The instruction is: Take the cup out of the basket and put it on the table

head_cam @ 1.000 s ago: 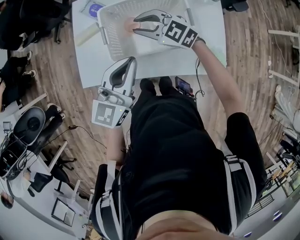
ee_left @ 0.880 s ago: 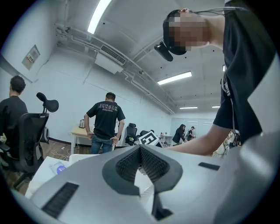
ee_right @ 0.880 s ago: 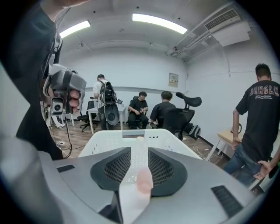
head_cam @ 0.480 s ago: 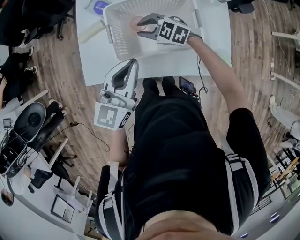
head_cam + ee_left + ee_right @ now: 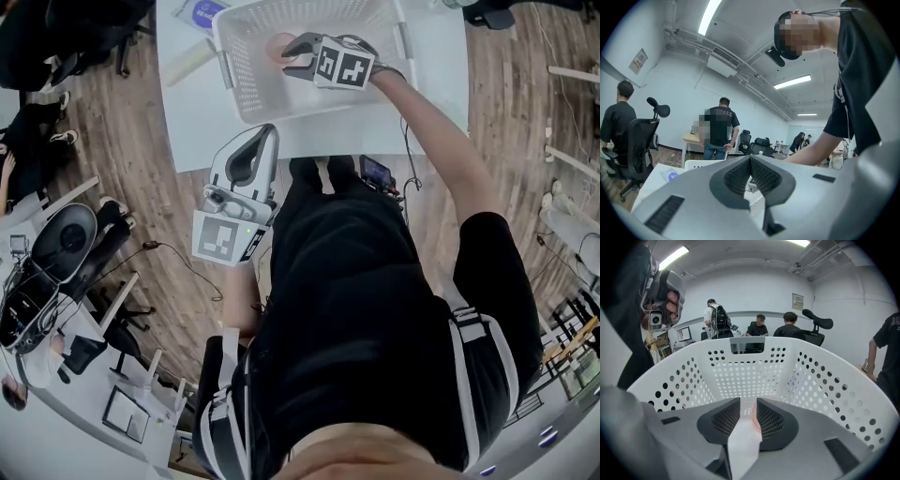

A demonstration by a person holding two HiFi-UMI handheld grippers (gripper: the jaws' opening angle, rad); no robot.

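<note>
A white perforated basket (image 5: 228, 70) stands on the white table (image 5: 202, 117) at the top of the head view. A pinkish cup (image 5: 277, 45) lies inside it. My right gripper (image 5: 291, 52) reaches down into the basket, its tips right at the cup. In the right gripper view the jaws (image 5: 748, 405) stand apart, with the basket wall (image 5: 740, 366) ahead and a pink sliver of the cup (image 5: 754, 420) against the right pad; the basket floor shows through the gap. My left gripper (image 5: 268, 133) hangs beside my body off the table's near edge, tips together (image 5: 750, 158), holding nothing.
A blue-labelled packet (image 5: 200, 12) and a pale roll (image 5: 187, 63) lie on the table left of the basket. A small dark device (image 5: 372, 172) sits at the table's near edge. Office chairs (image 5: 61, 246) and desks stand to the left on the wooden floor. People stand further off (image 5: 719, 129).
My right gripper has sunk lower into the basket and tipped further down, closing in on the cup. The left gripper has hardly moved.
</note>
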